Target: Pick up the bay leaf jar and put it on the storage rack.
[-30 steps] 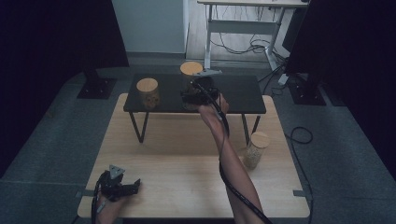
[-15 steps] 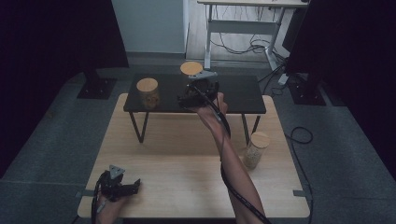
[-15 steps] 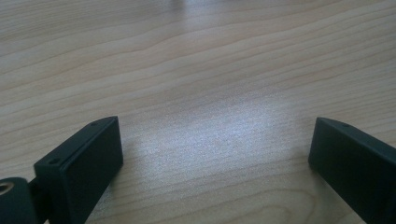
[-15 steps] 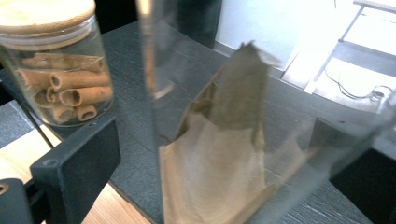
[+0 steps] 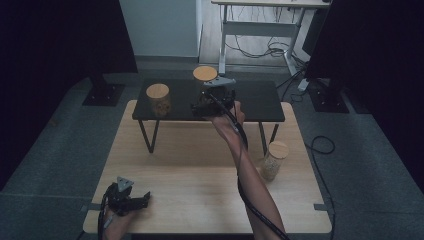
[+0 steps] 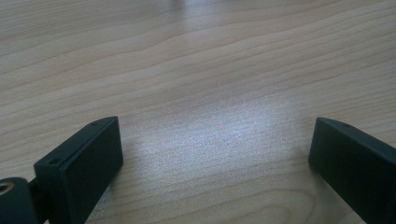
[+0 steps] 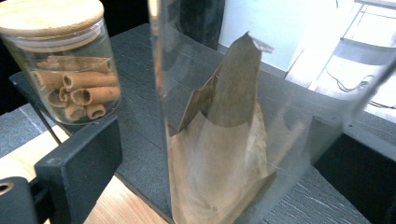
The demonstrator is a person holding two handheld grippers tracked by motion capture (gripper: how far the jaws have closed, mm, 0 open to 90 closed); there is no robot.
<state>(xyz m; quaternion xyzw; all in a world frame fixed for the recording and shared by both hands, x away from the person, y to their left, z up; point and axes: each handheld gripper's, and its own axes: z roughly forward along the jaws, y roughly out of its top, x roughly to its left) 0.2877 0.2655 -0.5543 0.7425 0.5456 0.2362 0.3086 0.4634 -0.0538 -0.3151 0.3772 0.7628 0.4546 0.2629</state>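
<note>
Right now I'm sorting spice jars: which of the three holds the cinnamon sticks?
The short jar at the left end of the black shelf. The tall jar between the right tool's open jaws holds leaves; the third stands on the wooden table.

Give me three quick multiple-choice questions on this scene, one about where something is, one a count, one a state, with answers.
1. Where is the cinnamon jar?
A. on the black shelf
B. on the floor
C. in the left claw

2. How many wooden-lidded jars are there?
A. one
B. three
C. five

3. How does the right claw stand at the leaf jar?
A. open, jaws apart from the glass
B. clamped on its lid
C. shut, beside it

Answers: 1 A, it stands on the dark shelf top. 2 B, two on the shelf, one on the wooden table. 3 A, a gap shows between the left jaw and the glass.
</note>
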